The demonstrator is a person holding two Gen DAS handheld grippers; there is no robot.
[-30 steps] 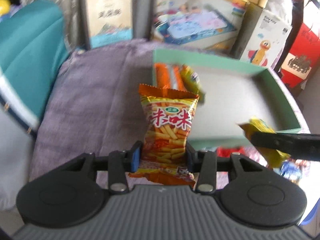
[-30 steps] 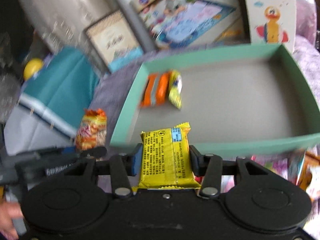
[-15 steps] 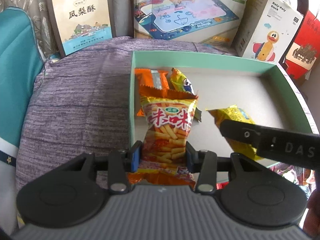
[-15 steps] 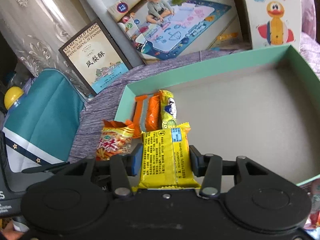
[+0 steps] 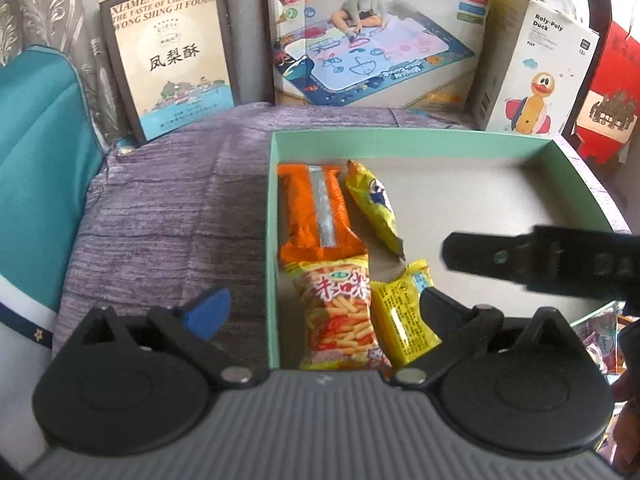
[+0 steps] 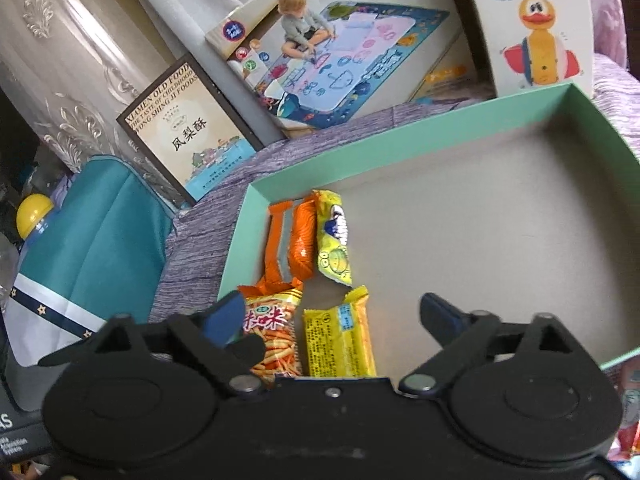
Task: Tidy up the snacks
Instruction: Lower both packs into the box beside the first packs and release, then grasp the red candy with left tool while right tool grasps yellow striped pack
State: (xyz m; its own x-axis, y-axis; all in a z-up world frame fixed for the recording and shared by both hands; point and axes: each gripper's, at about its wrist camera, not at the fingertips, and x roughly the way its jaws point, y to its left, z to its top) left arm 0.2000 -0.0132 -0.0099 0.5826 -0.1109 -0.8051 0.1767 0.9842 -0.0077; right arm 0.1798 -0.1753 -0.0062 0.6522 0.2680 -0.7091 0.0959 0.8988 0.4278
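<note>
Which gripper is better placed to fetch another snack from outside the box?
Probably the right gripper: more wrapped snacks show past the box on its side. Both grippers' jaws are opening, empty.

One green tray holds four snack packets: one orange packet at the tray's ten o'clock, one yellow-green packet just beside it, one fries packet at eight o'clock, and one yellow packet touching that. Behind the tray, from eleven to one o'clock, stand three printed boxes.

A home: boxed children's toys, curtain, purple cloth-covered surface.
</note>
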